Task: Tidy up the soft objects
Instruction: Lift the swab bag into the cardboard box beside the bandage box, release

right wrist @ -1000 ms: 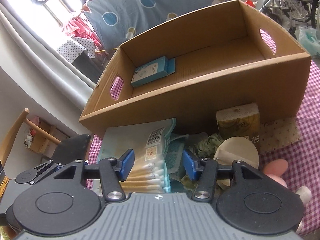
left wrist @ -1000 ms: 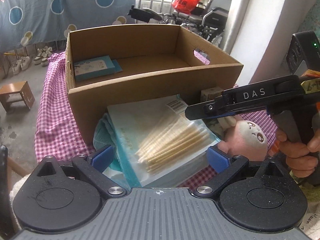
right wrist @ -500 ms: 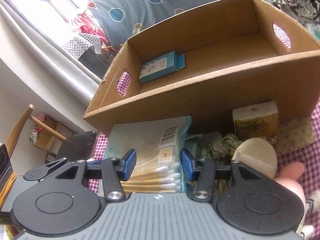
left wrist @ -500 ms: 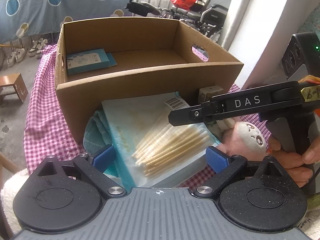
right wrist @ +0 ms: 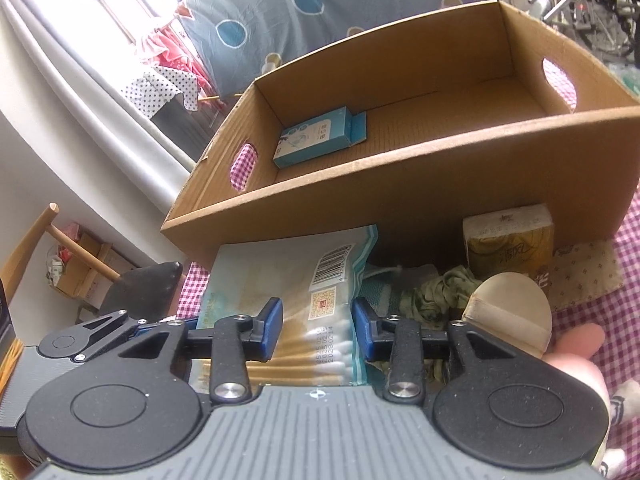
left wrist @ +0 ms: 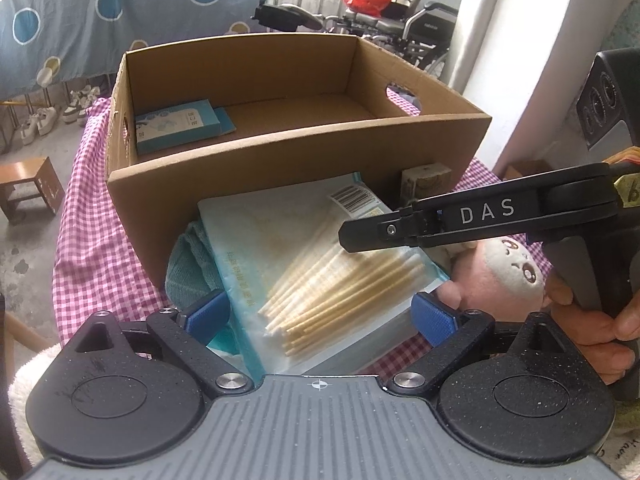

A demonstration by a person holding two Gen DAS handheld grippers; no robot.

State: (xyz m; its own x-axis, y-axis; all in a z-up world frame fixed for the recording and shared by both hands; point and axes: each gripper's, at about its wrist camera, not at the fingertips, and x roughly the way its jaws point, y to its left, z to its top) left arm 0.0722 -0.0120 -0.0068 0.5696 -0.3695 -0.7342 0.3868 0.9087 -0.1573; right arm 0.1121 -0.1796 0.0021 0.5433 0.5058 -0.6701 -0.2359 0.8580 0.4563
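Observation:
A bag of cotton swabs (left wrist: 320, 256) lies on the checked cloth in front of a cardboard box (left wrist: 304, 160), over a teal towel (left wrist: 192, 264). My left gripper (left wrist: 320, 314) is open, its blue pads on either side of the bag's near end. My right gripper (right wrist: 318, 328) is open and narrower, just above the bag's barcode end (right wrist: 316, 300); it shows from the side in the left wrist view (left wrist: 360, 236). A pink plush toy (left wrist: 496, 276) lies to the right. A blue carton (left wrist: 176, 126) lies inside the box.
A tissue pack (right wrist: 508, 240), a green crumpled cloth (right wrist: 440, 292), a round beige puff (right wrist: 508, 312) and a patterned beige cloth (right wrist: 584, 276) lie in front of the box. A wooden stool (left wrist: 28, 188) stands on the floor at left. A wheelchair (left wrist: 400, 28) stands behind.
Both grippers have moved in closer over the swab bag. The right gripper's tip has shifted left over the bag. Nothing has been taken hold of.

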